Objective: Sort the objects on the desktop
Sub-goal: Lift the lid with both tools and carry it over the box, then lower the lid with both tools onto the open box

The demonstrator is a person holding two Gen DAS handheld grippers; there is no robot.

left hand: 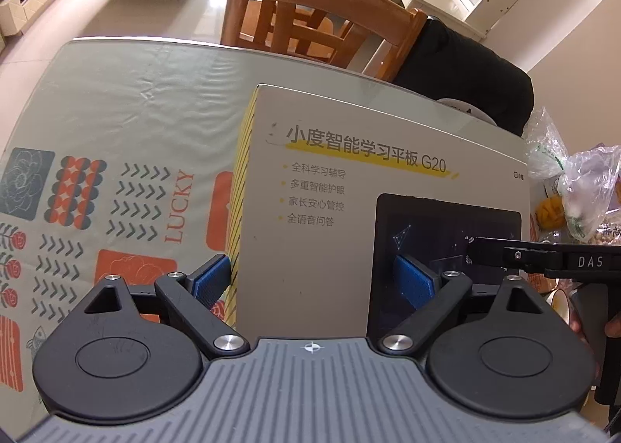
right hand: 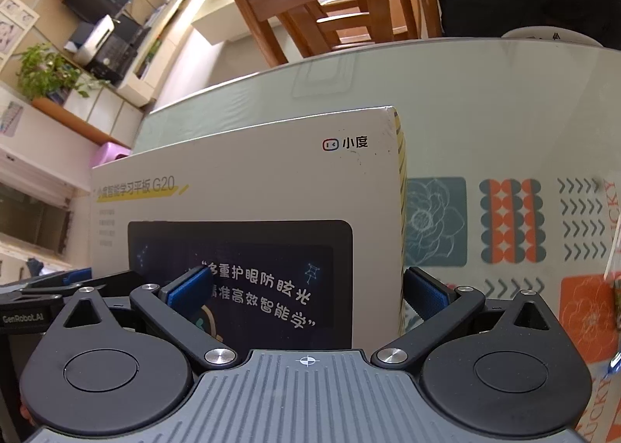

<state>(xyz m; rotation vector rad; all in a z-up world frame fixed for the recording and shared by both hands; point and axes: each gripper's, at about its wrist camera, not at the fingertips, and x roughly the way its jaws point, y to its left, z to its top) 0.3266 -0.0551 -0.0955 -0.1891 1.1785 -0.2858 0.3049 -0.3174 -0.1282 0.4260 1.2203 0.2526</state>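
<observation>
The table (left hand: 116, 94) is covered by a patterned cloth (left hand: 77, 202) under clear film. A tablet box (left hand: 349, 191) is seen on it, with plastic bags (left hand: 570, 187), probably food, beside.

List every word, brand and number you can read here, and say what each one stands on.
"小度智能学习平板 G20": tablet box, headline.
"全科学习辅导", "多重智能护眼", "家长安心管控", "全语音问答": box bullet list.
"小度": box logo.
"多重护眼防眩光 精准高效智能学": tablet screen printed on the box; first character partly hidden.
"LUCKY": tablecloth.
"DAS": the other tongs' body.
"GenRobot.AI": the other tongs' body.
Shelf items behind: too small to read.
</observation>
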